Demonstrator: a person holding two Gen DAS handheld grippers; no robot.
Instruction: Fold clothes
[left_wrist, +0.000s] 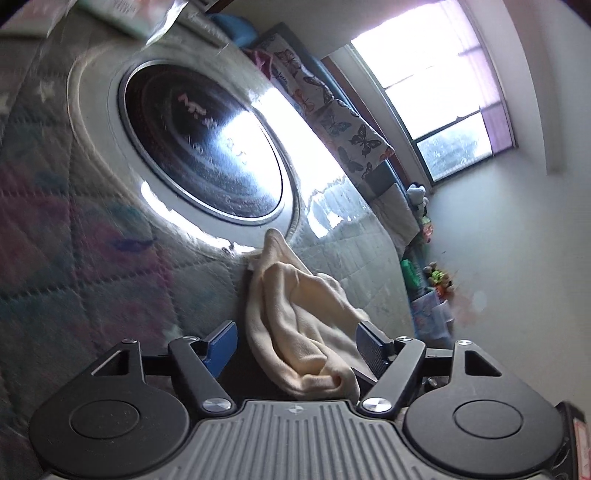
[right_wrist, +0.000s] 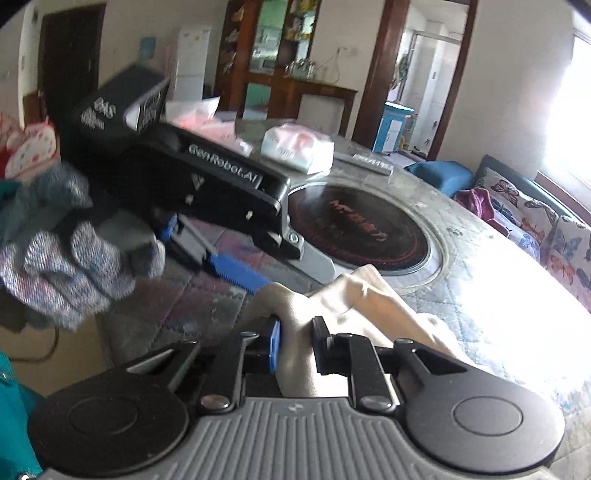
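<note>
A cream garment (left_wrist: 295, 317) lies bunched on the quilted table cover (left_wrist: 92, 258), next to the round black glass plate (left_wrist: 199, 147). In the left wrist view my left gripper (left_wrist: 297, 345) is open, its blue-padded fingers on either side of the garment's near end. In the right wrist view my right gripper (right_wrist: 295, 341) is shut on a fold of the same garment (right_wrist: 354, 295). The left gripper's body (right_wrist: 207, 192), held by a gloved hand (right_wrist: 66, 251), reaches in from the left, with its blue pad (right_wrist: 236, 275) beside the cloth.
A tissue pack (right_wrist: 299, 147) and a remote (right_wrist: 373, 162) lie on the far side of the table. A sofa with butterfly cushions (right_wrist: 539, 221) stands to the right, under a bright window (left_wrist: 443, 92). A cabinet (right_wrist: 280, 55) stands behind.
</note>
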